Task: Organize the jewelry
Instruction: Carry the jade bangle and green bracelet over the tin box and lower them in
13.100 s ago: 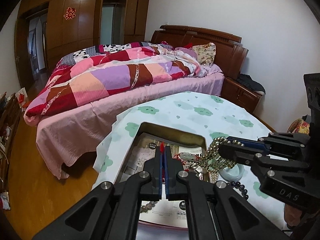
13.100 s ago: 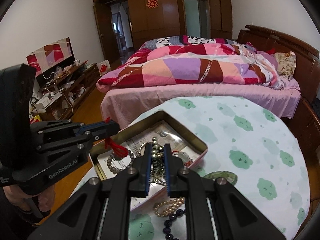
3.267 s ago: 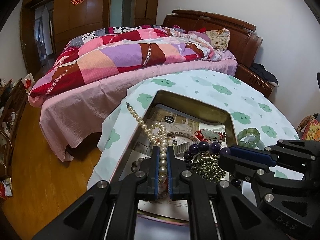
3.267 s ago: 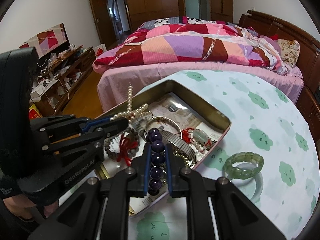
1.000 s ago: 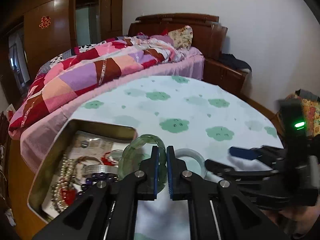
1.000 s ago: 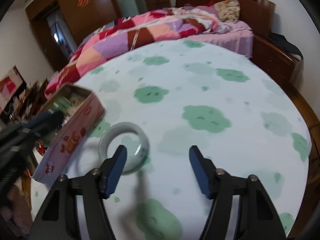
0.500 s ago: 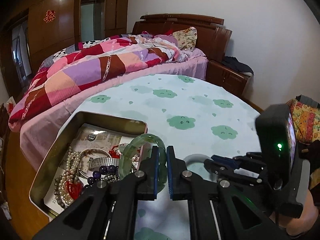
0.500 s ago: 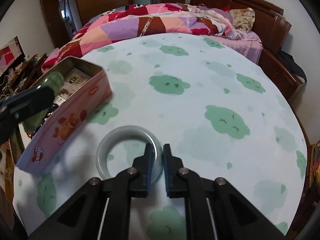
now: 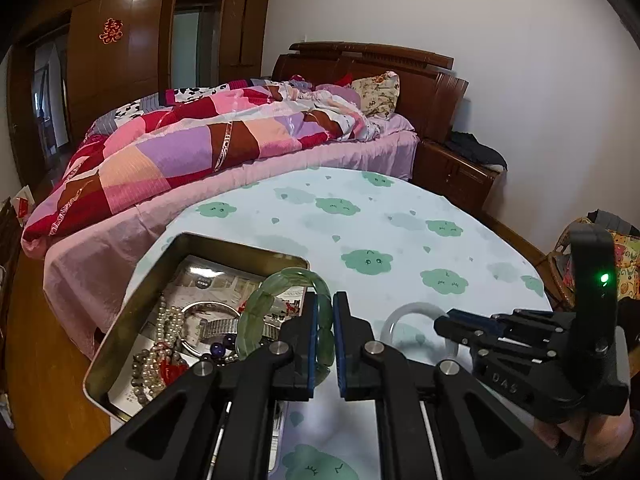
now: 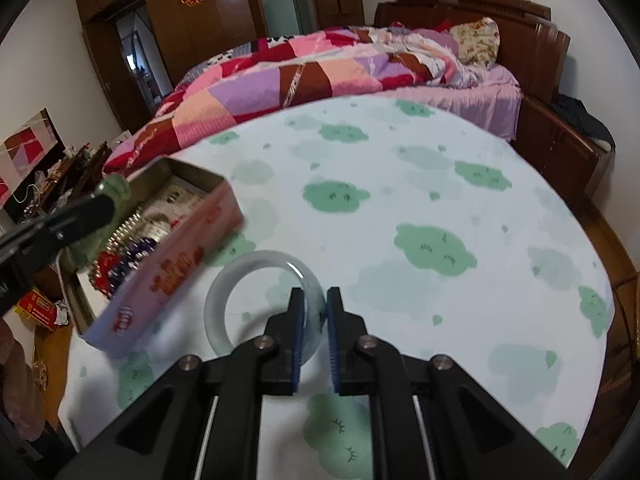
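Observation:
My left gripper is shut on a green beaded bracelet, holding it upright over the right end of the open metal tin. The tin holds pearls, a watch band, dark beads and a red charm. To the right, my right gripper is shut on a pale translucent bangle. In the right wrist view, that gripper pinches the bangle by its right side, tilted just above the cloth, beside the tin's pink wall. The left gripper and green bracelet show at the left edge.
The round table wears a white cloth with green clouds. A bed with a patchwork quilt stands close behind it. A wooden nightstand is at the back right, and a low cluttered shelf at the far left.
The right gripper's jaws, wide around the pale bangle a second ago, have shut on it and tipped it up off the cloth. The left gripper has shifted slightly with the green bracelet still held.

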